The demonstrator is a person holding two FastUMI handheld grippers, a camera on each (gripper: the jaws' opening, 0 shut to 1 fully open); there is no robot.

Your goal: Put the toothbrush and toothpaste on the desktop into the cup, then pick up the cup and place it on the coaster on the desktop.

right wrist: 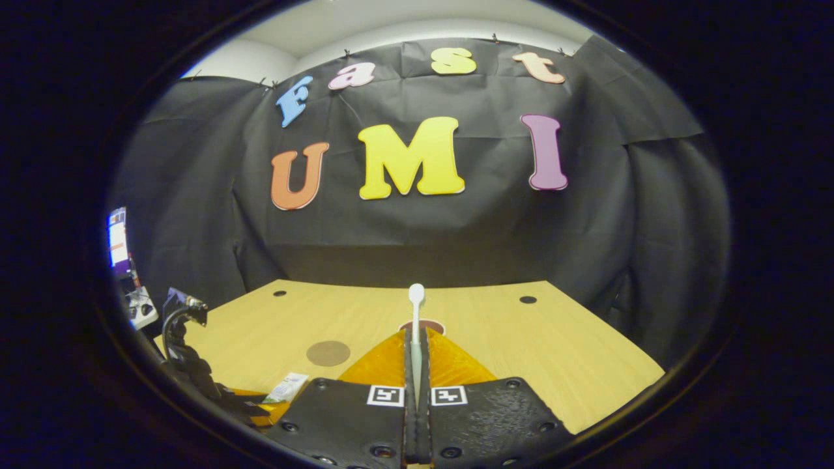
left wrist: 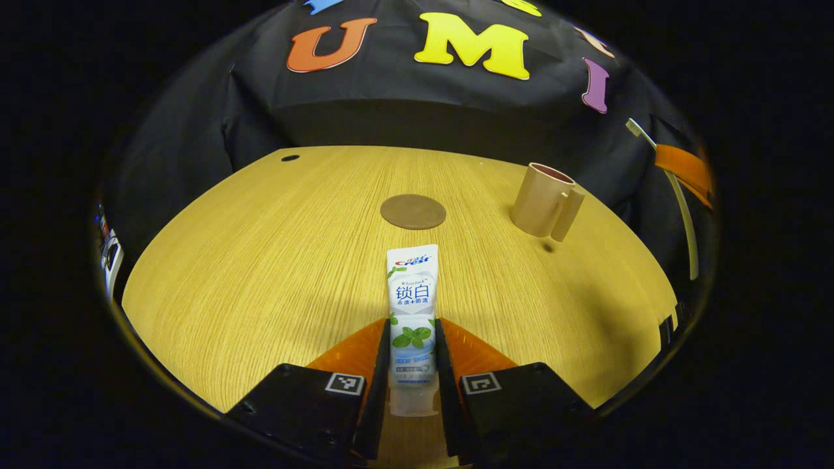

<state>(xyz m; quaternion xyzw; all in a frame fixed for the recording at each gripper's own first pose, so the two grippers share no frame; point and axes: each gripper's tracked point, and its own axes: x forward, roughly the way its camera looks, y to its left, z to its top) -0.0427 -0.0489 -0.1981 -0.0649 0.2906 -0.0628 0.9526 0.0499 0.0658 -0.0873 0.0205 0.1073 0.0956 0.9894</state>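
My left gripper (left wrist: 412, 324) is shut on the lower half of a white toothpaste tube (left wrist: 412, 280), which points away from me low over the wooden table (left wrist: 260, 260). Beyond the tube lies a round brown coaster (left wrist: 413, 212). A beige cup (left wrist: 544, 198) with a handle stands upright to the right of the coaster. My right gripper (right wrist: 416, 333) is shut on a white toothbrush (right wrist: 416, 296), head up, held above the table. The cup's rim (right wrist: 433, 324) peeks out just behind the fingertips. In the right gripper view, the coaster (right wrist: 328, 352) lies to the left and the toothpaste tube (right wrist: 287, 386) at the lower left.
The black cloth wall closes off the back of the table. Small dark holes (right wrist: 528, 299) mark the tabletop near its far edge. At the right edge of the left gripper view, the other gripper (left wrist: 684, 166) holds the toothbrush (left wrist: 681, 202) high beside the cup.
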